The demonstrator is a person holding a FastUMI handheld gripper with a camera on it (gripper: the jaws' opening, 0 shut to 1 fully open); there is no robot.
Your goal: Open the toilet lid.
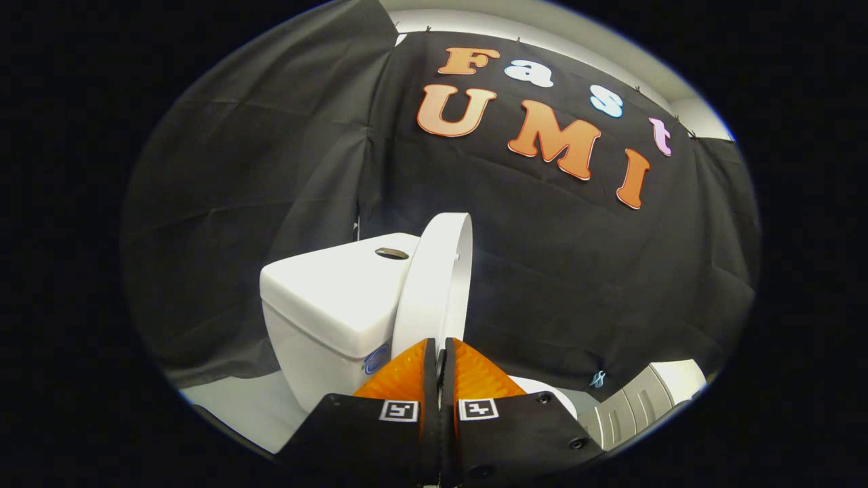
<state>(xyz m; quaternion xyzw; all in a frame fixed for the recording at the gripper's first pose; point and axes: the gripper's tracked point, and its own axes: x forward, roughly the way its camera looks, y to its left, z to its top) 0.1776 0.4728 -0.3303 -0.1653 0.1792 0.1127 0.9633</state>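
The white toilet lid [434, 285] stands raised almost upright, leaning back toward the white tank [332, 298]. I see it nearly edge-on. My gripper [441, 349] sits at the lid's lower front edge. Its fingers are closed to a thin gap, and the lid's rim runs down into that gap, so both fingers seem to press on it. Just right of the fingers, a small part of the white bowl rim [553, 396] shows. The lid hinge and the seat are hidden behind my fingers.
A flush button [392, 253] sits on top of the tank. A grey ribbed object [634, 407] lies low to the right of the bowl. Black cloth walls close the booth behind and on both sides. Pale floor [244, 407] shows left of the tank.
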